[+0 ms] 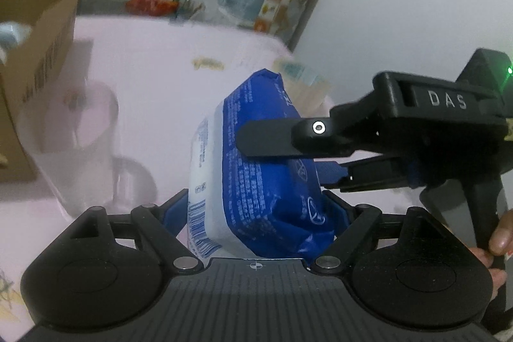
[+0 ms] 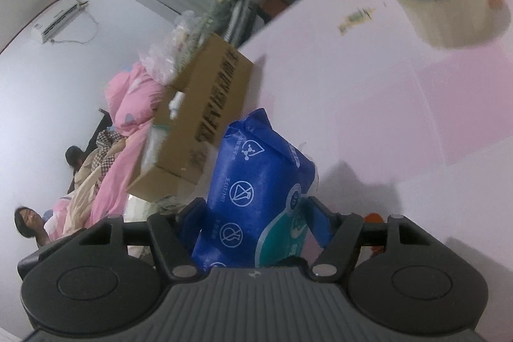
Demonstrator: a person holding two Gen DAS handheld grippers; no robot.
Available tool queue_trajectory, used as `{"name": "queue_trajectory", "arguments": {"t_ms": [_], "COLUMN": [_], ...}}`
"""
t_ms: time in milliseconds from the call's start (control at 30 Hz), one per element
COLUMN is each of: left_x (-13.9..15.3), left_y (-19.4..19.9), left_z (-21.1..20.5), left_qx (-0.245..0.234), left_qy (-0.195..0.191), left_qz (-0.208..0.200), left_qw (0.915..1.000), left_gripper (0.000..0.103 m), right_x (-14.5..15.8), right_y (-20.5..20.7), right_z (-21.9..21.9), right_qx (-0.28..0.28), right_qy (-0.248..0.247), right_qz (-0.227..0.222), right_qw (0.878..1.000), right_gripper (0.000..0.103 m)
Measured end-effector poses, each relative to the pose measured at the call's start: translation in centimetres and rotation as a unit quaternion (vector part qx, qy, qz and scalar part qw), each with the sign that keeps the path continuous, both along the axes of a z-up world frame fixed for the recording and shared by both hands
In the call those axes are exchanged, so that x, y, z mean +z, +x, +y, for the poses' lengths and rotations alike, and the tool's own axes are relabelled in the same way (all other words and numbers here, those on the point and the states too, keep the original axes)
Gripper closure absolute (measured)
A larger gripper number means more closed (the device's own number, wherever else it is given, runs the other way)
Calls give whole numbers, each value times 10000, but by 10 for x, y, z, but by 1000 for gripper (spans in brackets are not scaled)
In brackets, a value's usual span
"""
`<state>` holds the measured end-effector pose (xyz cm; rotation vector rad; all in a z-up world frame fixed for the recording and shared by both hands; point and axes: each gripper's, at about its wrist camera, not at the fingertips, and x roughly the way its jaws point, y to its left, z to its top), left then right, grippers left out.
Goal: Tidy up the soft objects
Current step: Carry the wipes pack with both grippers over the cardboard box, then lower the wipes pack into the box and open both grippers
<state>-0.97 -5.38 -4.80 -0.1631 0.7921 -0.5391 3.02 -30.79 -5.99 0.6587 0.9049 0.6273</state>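
Right claw (image 1: 272, 156) clamped across blue wipes pack (image 1: 256, 169) from the side, left claw (image 1: 256, 213) flanking its lower end, grip uncertain, pack lifted above pink desk (image 1: 144, 69), cardboard box (image 1: 38, 53) beyond, tape roll (image 2: 449, 8) on desk.

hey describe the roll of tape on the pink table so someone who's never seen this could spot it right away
Start at the pink table. Toward its far side, beyond the blue wipes pack, stands a wide roll of packing tape. It is the only ring-shaped thing there: pale tan and hollow, unlike the brown cardboard box.
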Motion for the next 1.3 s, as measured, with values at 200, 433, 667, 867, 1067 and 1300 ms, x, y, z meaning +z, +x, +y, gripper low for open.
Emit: {"name": "queue_trajectory", "arguments": {"t_ms": [200,433,667,867,1067,1300], "left_x": [46,99,123,102,70,40], "left_y": [-19,-30,5,72,119,148], "left_z": [17,61,118,165,190,207], "left_qx": [44,634,1462,1886,2037,2083], "left_qy": [-339,-534,-451,-668,-1022,-1346], "left_qz": [-661,-1258,-1140,-262,512,1081], "left_qw": [9972,9886,9816,9794,9723,9627], "left_gripper": [19,19,18,19,19,19], "right_x": [65,122,141,123,101,84], "right_y": [-20,-3,67,143,177,193], "right_z": [16,70,142,199,229,253], "right_qx": [116,777,1586,1946,2011,2136], "right_qy": [-138,-74,-13,-411,-925,-1589], "right_qz": [-822,-1399,-1074,-326,-31,-41], "right_qw": [9965,9871,9815,9795,9752,9639], "right_gripper": [34,34,34,34,35,36]}}
